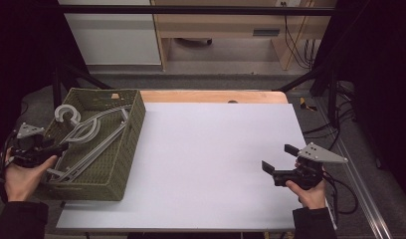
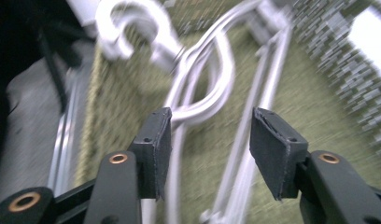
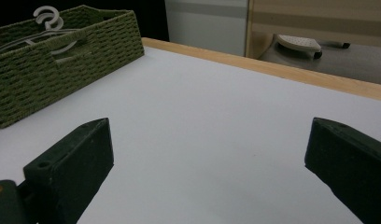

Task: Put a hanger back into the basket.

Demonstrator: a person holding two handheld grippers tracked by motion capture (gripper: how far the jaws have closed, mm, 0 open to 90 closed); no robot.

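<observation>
Two grey hangers (image 1: 86, 137) lying stacked inside green woven basket (image 1: 133, 130) at table's (image 1: 216, 164) left edge, hooks pointing toward far side. Left gripper (image 2: 207, 140) hovering over basket's near-left corner, jaws standing apart, hanger rods blurred beyond them, probably not pinched. Right gripper (image 1: 276, 158) resting over white table surface at right, jaws spread wide, holding nothing, well apart from basket.

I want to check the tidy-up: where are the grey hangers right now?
In the high view the grey hangers lie inside the green woven basket at the table's left side, hooks toward its far end, just ahead of the left gripper.
</observation>
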